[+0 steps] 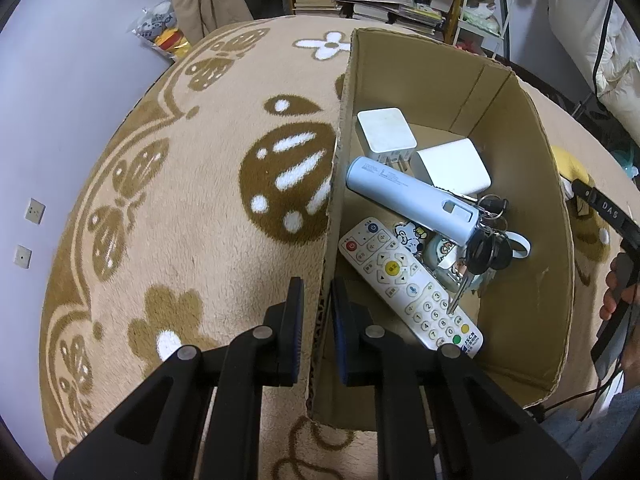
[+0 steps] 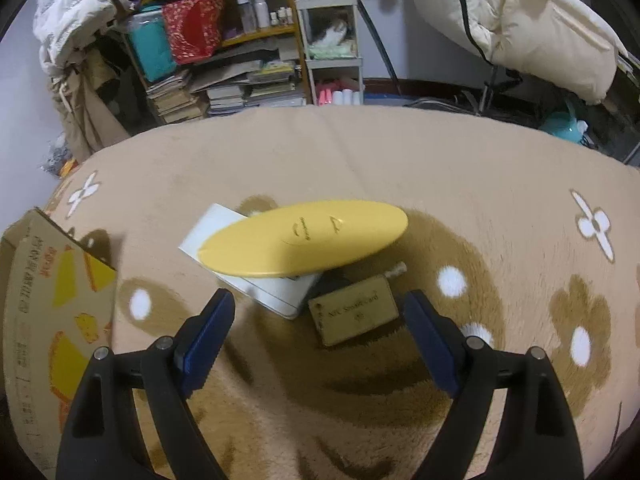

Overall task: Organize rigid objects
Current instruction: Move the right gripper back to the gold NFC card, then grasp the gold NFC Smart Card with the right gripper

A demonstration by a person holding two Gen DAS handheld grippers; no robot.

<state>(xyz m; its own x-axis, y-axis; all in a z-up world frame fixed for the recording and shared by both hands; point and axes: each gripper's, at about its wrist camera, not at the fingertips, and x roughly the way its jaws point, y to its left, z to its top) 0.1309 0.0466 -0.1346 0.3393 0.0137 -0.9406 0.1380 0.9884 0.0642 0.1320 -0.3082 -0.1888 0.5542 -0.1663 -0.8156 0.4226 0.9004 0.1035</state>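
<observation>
Beige flower-patterned blanket (image 2: 400, 152) carried everything. Only the left wrist view looked into the cardboard box (image 1: 520, 152), its wall clamped by the left tool (image 1: 316, 304). The right tool (image 2: 320, 324), spread apart, pointed toward the yellow oval case (image 2: 304, 240) just ahead, long axis crosswise, and the nearer gold card (image 2: 354, 314).

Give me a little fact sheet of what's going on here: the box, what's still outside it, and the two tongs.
container: brown cardboard box on patterned beige blanket
inside: white remote control, pale blue cylinder, two white cube chargers, bunch of keys
outside: yellow oval case on flat white device, tan card
left tongs: clamped on box wall
right tongs: open, empty
</observation>
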